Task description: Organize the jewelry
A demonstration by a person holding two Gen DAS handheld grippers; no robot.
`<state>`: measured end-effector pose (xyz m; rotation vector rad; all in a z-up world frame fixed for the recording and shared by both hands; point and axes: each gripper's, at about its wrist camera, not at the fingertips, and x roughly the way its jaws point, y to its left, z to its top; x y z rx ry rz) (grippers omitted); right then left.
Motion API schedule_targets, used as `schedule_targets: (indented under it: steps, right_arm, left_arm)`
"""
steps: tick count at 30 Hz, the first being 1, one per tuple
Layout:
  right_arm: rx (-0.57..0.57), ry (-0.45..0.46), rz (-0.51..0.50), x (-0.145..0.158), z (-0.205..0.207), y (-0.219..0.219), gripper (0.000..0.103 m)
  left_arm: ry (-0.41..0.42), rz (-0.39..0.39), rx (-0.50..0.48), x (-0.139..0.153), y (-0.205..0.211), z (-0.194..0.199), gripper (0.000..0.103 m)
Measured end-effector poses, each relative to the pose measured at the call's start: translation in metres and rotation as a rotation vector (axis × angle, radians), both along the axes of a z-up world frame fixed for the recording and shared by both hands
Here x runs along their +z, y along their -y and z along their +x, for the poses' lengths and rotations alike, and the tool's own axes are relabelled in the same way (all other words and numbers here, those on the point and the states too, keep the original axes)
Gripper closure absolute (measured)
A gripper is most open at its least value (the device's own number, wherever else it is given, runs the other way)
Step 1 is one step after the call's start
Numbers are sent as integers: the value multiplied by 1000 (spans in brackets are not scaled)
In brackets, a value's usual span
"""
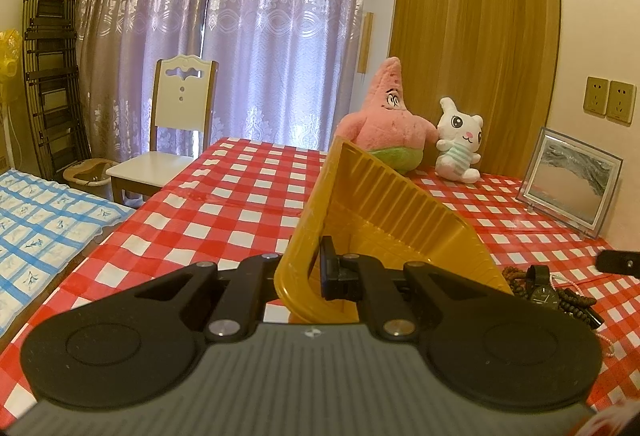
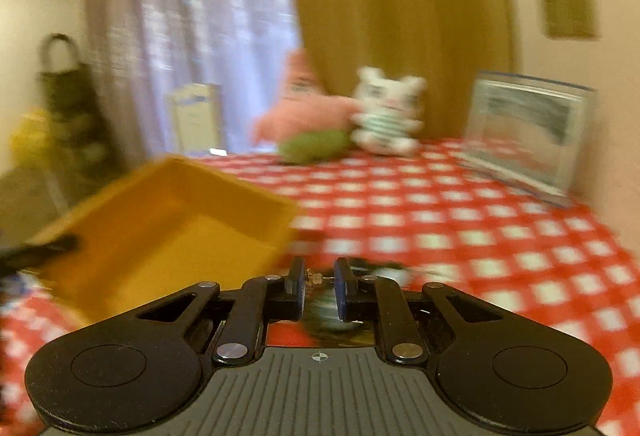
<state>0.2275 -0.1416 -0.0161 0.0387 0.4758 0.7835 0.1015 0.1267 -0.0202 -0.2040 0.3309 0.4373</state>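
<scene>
The left gripper (image 1: 316,272) is clenched on the near rim of the yellow tray (image 1: 372,204), holding it tipped up off the red-checked tablecloth (image 1: 240,196) so that its open side faces to the right, toward the jewelry. That jewelry — a dark watch (image 1: 545,296) and brown bead strings (image 1: 576,306) — lies in a small heap on the cloth just right of the tray's lower corner. In the blurred right wrist view, the right gripper (image 2: 318,282) has its jaws drawn close with a thin, pale piece of jewelry (image 2: 316,279) between them; whether the pads truly pinch it I cannot tell. From this gripper the tray lies up and to the left, its mouth (image 2: 172,232) open toward the fingers. So the right hand is the nearer carrier — the coming move likely runs leftward over the tray's near wall.
</scene>
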Motion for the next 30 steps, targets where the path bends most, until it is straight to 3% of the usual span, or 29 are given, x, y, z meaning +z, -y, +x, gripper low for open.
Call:
schedule_targets:
  steps: [6,12,16,20,30]
  right_arm:
    - [205,-58,18,-4,-18,-60,88]
    - [271,-133,-19,-26,-21,-93,88]
    - [267,-163,-5,-33,-18,-98,86]
    - [242,-163,41,-30,-19,-91,60]
    - [74,-149,79,-22,-31,-23,60]
  left_arm:
    - [1,-6,-1,0,0,-1,96]
    - [3,-18,-3,-1,-1,-3,96]
    - [3,-19,-3,-1,-1,-2,96]
    - [2,-19,-2,-1,-1,-2,96]
    - [1,-20,-1,-1,-2,-1,96]
